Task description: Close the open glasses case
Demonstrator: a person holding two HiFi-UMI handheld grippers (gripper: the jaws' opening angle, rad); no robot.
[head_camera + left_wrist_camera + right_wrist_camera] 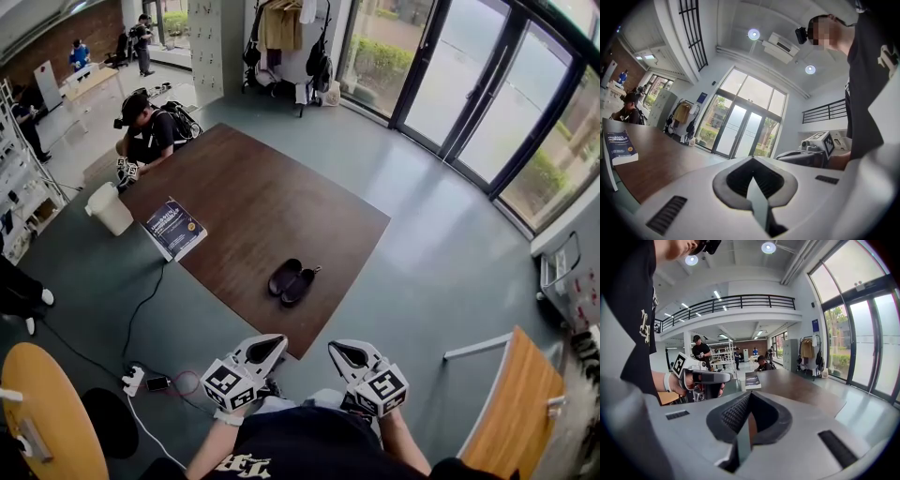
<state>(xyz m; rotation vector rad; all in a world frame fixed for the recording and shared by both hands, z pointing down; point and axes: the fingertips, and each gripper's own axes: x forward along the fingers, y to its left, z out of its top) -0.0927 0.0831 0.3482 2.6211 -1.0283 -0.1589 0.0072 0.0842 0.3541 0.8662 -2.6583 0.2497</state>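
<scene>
Both the left gripper [266, 350] and right gripper [348, 354] are pinched together, empty, low in frame below the open glasses case [293, 279]; a one-sided push could skid it across the desk [246, 192].

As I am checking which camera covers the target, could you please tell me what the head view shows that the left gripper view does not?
Only the head view shows the open glasses case lying on the table, and a power strip on the floor. Only the left gripper view shows the ceiling lights and its own jaws, closed together with nothing between them. Both show the table, the book and the right gripper.
</scene>
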